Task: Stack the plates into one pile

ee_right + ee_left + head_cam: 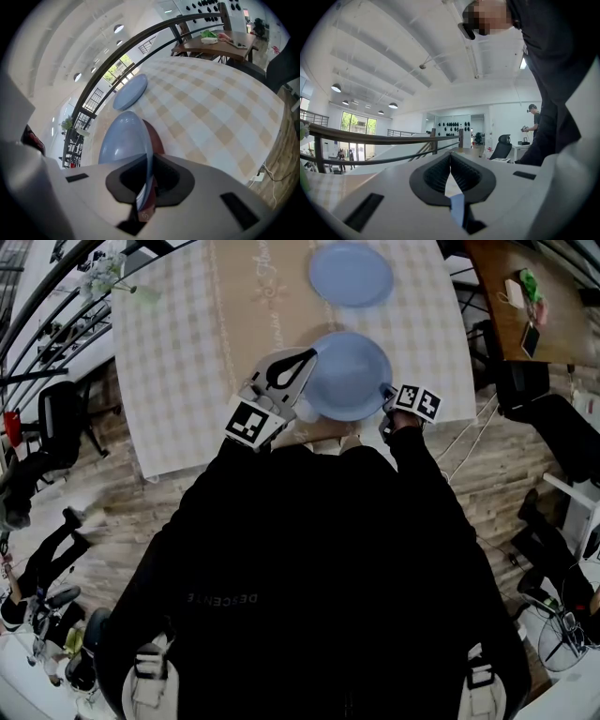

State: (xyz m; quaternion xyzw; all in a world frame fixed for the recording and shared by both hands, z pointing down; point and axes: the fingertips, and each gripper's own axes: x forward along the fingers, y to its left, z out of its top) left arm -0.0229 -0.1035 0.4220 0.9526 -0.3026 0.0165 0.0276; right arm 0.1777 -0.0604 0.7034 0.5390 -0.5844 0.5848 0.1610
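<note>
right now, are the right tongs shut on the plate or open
shut on the near plate: the right tongs pinch its blue rim between their pads

Table [187, 362] lies ahead of the person; far plate [351, 274] rests on it at 12 o'clock, toward the far edge; near plate [349, 376] is at the near edge, well apart from the far plate; left gripper [307, 357] holds its 9 o'clock rim, right gripper [387, 392] its 4 o'clock rim; side table [553, 324] stands at 2 o'clock.

Counter [422, 343]: covered by a checked cloth [178, 352] with a pale runner [258, 315].
Far end: one blue plate [351, 275], lying flat.
</note>
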